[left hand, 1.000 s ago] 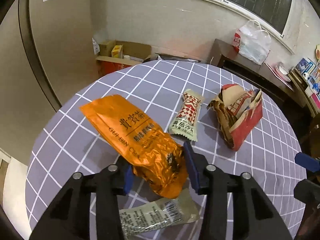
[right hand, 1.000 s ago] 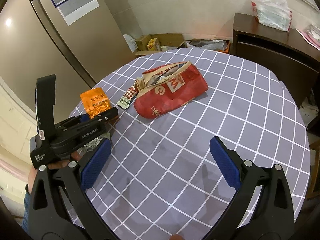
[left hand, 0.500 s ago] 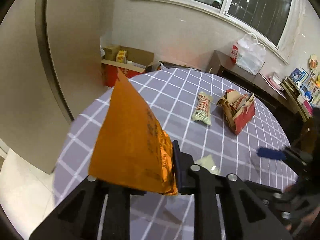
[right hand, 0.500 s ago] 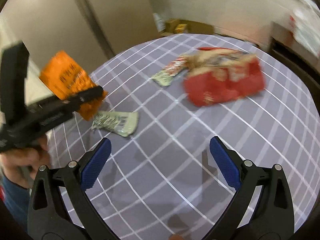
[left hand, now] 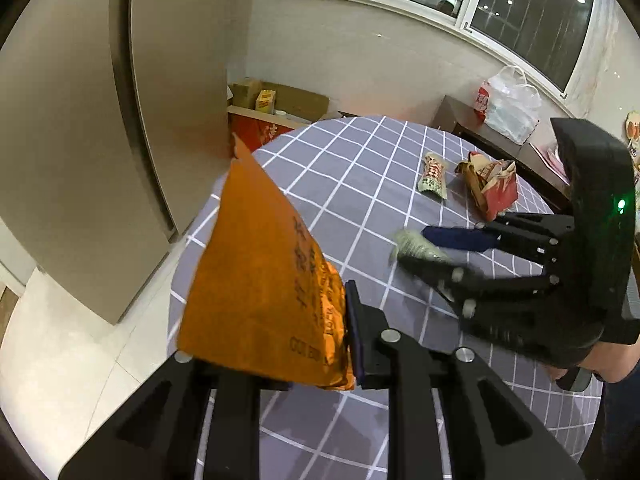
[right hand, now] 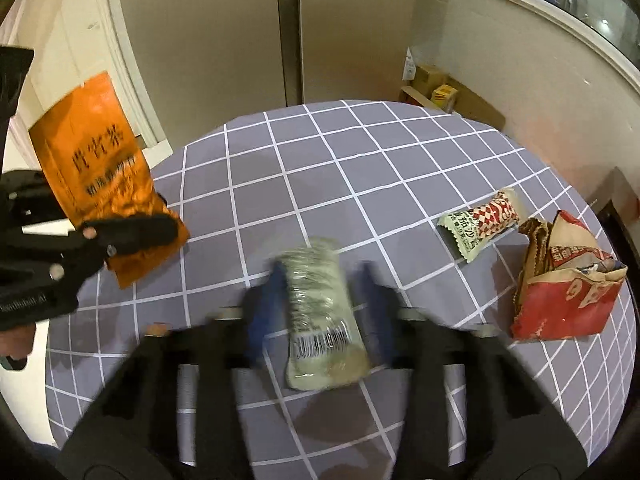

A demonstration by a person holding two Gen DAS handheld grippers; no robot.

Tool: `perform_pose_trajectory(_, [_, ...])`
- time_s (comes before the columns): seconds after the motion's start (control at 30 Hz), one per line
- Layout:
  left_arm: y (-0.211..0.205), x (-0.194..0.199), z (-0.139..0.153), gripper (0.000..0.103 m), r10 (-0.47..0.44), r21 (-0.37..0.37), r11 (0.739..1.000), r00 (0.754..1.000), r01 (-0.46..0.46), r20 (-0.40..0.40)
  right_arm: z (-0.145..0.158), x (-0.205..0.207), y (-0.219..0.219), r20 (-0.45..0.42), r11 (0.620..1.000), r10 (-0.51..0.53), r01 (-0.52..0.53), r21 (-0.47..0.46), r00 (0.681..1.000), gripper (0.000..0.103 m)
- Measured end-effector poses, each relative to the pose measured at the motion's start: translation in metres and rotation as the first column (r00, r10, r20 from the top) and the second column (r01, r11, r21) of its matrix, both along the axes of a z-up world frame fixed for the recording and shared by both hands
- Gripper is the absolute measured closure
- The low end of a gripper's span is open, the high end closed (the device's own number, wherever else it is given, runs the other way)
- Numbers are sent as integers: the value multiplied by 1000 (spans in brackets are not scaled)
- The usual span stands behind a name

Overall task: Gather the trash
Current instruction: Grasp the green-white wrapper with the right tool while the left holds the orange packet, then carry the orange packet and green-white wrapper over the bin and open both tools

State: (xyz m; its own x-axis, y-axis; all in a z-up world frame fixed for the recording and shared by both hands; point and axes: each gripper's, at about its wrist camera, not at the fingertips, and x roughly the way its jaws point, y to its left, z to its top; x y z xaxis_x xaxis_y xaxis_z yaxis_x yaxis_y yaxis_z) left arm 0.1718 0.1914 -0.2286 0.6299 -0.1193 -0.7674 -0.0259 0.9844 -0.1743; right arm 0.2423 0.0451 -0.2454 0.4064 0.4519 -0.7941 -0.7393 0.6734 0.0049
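Note:
My left gripper [left hand: 268,332] is shut on an orange foil tea bag [left hand: 264,280], which it holds upright above the table's left edge. In the right wrist view the orange bag [right hand: 100,168] hangs at the left in the left gripper [right hand: 132,232]. My right gripper [right hand: 320,280] is blurred and its jaws are closing, with a pale green wrapper [right hand: 320,312] between the blue pads on the checked tablecloth [right hand: 320,160]. In the left wrist view the green wrapper [left hand: 414,240] looks bunched at the right gripper's [left hand: 420,248] tips. A red-and-white checked snack wrapper [right hand: 484,220] and a torn red paper bag [right hand: 568,280] lie further right.
A tall brown cabinet [left hand: 100,120] stands left of the round table [left hand: 352,168], with white floor tiles [left hand: 60,360] below. Cardboard boxes [left hand: 280,100] sit against the far wall. A dark sideboard [left hand: 460,120] at the back right carries a white plastic bag [left hand: 508,108].
My left gripper lifted the orange bag off the table and carried it left. My right gripper swung over to the green wrapper, and its jaws went from wide apart to narrow around it.

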Motion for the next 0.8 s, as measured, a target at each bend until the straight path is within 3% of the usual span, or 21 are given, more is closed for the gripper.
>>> perform_pose_trajectory(0.1, [-8, -1, 2, 84, -9, -7, 1000, 1000, 9, 7, 1, -1, -7, -24, 1000, -19, 19, 18, 1000, 88])
perform_pose_trajectory(0.23, [-24, -3, 7, 84, -37, -7, 999, 999, 37, 20, 5, -1, -38, -72, 992, -82, 89, 93, 994, 89])
perform_pose_trajectory(0.43, [-64, -1, 21, 84, -109, -8, 994, 993, 109, 44, 25, -13, -100, -125, 949, -175, 201, 243, 977, 89])
perform_pose_trajectory(0.63, [-113, -2, 33, 84, -192, -5, 981, 980, 192, 61, 51, -38, -174, -136, 882, -287, 317, 349, 948, 89])
perform_pose_trajectory(0.8, [-172, -1, 44, 84, -279, 7, 960, 957, 279, 76, 70, -53, -255, -139, 804, -406, 425, 415, 903, 89])
